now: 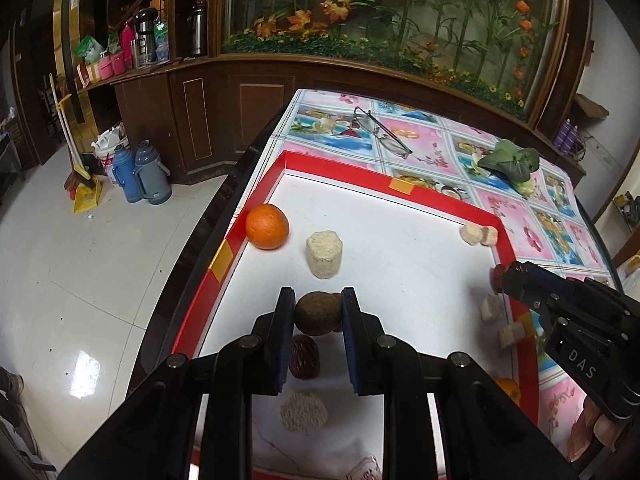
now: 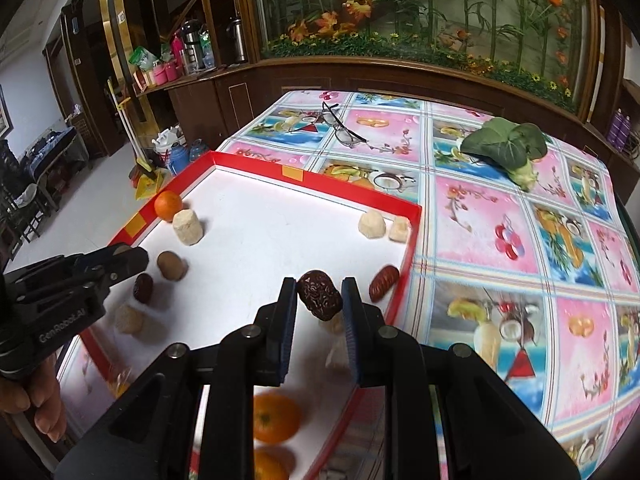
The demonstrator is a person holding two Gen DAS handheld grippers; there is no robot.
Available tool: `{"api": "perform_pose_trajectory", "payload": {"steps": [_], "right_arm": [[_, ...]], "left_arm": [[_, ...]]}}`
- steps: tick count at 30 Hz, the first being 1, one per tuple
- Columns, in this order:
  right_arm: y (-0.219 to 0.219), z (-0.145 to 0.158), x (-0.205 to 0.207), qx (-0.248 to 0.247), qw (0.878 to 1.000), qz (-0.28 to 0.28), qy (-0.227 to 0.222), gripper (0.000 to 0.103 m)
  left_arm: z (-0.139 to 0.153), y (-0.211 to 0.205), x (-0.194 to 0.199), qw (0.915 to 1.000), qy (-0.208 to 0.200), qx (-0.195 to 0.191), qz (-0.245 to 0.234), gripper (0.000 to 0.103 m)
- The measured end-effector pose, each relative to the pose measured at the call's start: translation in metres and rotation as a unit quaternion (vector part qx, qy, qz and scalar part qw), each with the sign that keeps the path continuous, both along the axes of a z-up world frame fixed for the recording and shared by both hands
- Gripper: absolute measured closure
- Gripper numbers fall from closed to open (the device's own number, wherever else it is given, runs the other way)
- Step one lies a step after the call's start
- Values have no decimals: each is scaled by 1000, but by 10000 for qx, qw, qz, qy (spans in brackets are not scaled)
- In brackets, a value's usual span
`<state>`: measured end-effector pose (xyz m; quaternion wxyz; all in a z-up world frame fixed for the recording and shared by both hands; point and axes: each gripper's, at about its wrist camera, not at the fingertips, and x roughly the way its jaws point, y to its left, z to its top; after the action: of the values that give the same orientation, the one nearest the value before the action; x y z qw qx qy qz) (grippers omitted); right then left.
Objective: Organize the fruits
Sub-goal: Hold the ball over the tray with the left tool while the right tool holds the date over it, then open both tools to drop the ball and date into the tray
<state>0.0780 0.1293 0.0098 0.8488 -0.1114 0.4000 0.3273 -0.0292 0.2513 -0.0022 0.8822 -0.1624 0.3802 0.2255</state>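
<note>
My left gripper (image 1: 316, 312) clamps the brown kiwi (image 1: 318, 314) over the tray (image 1: 340, 170); right gripper (image 2: 319, 300) pinches a red date (image 2: 319, 295) above it, likely grouping like fruits.

L gripper (image 1: 317, 312) clamped, R gripper (image 2: 319, 300) too (low) — apart
</note>
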Motion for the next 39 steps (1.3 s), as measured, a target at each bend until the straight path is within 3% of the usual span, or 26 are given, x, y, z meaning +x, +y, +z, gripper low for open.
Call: {"api": "perform_pose_trajectory", "payload": {"steps": [24, 26, 28, 32, 35, 39], "right_arm": [[36, -25, 31, -271, 9994, 159, 167, 78], [38, -26, 33, -279, 9993, 163, 193, 78], [40, -26, 33, -317, 9991, 202, 190, 78], [31, -22, 31, -258, 9995, 111, 167, 61], [18, -11, 20, -247, 9996, 126, 29, 40], [-6, 6, -5, -104, 9993, 276, -209, 11]], "left_arm": [[-7, 16, 12, 9998, 136, -107, 95, 81], [-7, 17, 13, 9997, 167, -128, 140, 74], [-6, 15, 11, 9996, 180, -59, 194, 49], [1, 5, 3, 9999, 68, -42, 132, 37], [9, -9, -6, 9999, -9, 101, 73, 26], [16, -30, -22, 9996, -80, 282, -17, 20]]}}
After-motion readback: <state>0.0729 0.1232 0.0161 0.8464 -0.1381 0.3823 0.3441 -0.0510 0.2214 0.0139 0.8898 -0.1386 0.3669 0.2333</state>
